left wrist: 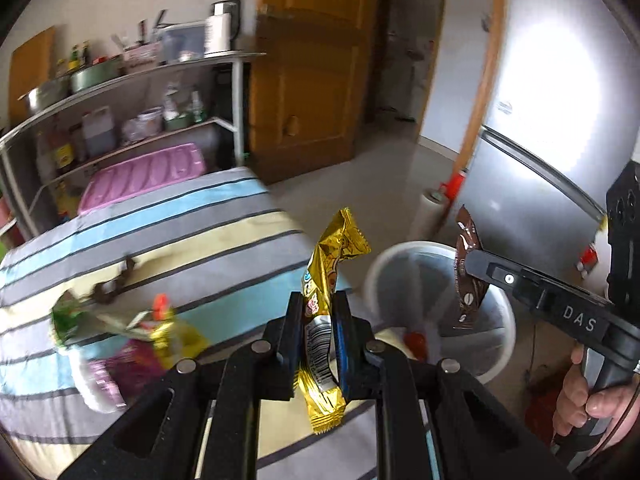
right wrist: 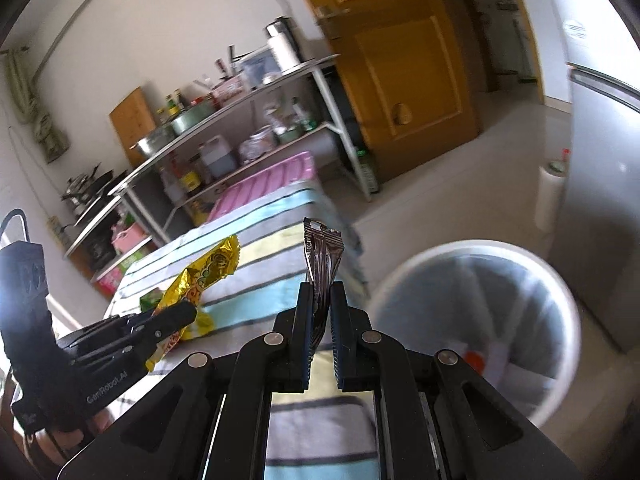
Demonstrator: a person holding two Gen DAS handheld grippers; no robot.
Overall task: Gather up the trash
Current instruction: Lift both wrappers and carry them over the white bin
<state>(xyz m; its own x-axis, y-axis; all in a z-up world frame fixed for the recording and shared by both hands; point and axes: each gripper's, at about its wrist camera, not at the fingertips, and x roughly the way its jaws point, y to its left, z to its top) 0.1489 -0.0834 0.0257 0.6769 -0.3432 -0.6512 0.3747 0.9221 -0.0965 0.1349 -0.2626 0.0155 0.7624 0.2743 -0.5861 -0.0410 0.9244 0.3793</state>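
My left gripper (left wrist: 319,304) is shut on a gold snack wrapper (left wrist: 328,280), held upright over the striped table's right edge; the wrapper also shows in the right wrist view (right wrist: 200,276). My right gripper (right wrist: 320,300) is shut on a brown wrapper (right wrist: 322,256). In the left wrist view the right gripper (left wrist: 466,258) holds that brown wrapper (left wrist: 468,280) hanging above the white trash bin (left wrist: 500,328). The bin (right wrist: 560,300) holds a red item (left wrist: 416,342). More wrappers, green (left wrist: 70,316), yellow-red (left wrist: 168,320) and purple (left wrist: 116,368), lie on the table.
The table has a striped blue, grey and yellow cloth (left wrist: 180,232). A metal shelf rack (left wrist: 120,92) with pots and bottles stands behind it. A wooden door (left wrist: 312,80), a silver fridge (left wrist: 552,120) and a white paper roll (left wrist: 428,216) stand around the bin.
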